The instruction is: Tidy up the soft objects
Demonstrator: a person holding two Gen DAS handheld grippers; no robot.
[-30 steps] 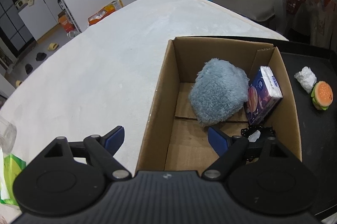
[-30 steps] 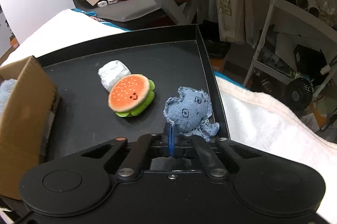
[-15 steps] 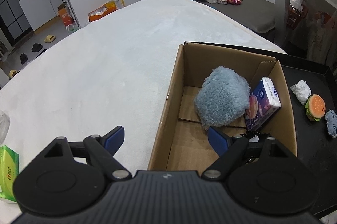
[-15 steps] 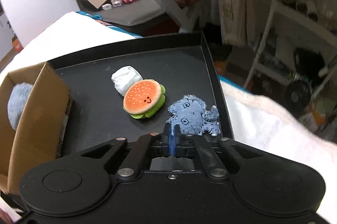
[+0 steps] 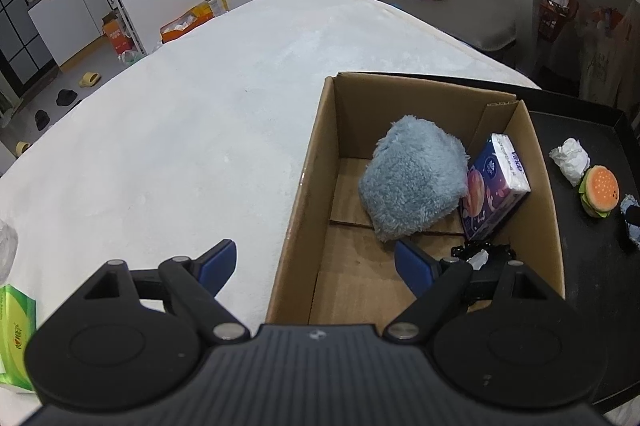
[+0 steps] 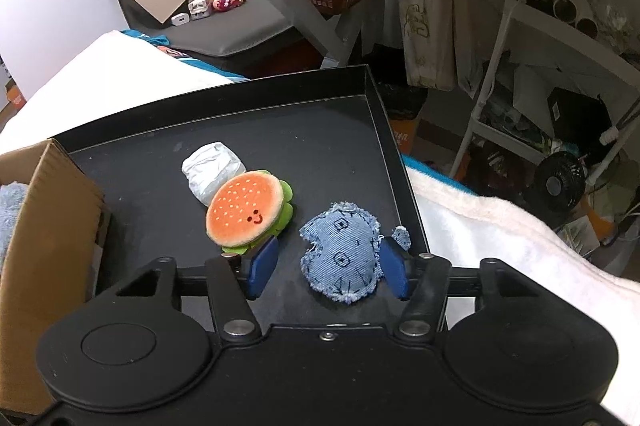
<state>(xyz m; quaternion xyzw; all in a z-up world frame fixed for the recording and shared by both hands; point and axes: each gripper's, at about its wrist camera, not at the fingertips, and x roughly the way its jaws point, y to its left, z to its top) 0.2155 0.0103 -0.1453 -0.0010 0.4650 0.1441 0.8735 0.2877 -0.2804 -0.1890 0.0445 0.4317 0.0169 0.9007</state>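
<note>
- So the white padded surface (image 5: 192, 130) carries everything, and it's bare on the left side, which I'd guess is why the sorting gear sits bunched toward its right edge.
- Cardboard box (image 5: 304, 186) is the drop spot, parked open-topped right against the black tray (image 6: 376, 106) so each transfer is a short hop, I reckon.
- Black tray looks like the holding area: the loose soft stuff sits on it, toward its near right corner.
- Fluffy blue plush (image 5: 412, 182) is already in the box, leaning into the far right corner beside the tissue pack (image 5: 496, 194), which stands tilted against the right wall. Near half of the box floor is bare, so there's room for more.
- Left gripper (image 5: 316, 262) hangs over the box's near left wall, jaws spread wide with nothing in them. Looks like it's just waiting.
- Right gripper (image 6: 328, 266) is spread too, fingers either side of the denim plush (image 6: 344, 254). The right pad seems to touch it; the left one is clear. No grip yet, just lined up to pinch.
- Burger plush (image 6: 246, 212) sits just left of the denim one, touching the crumpled white wad (image 6: 212, 166) behind it.
</note>
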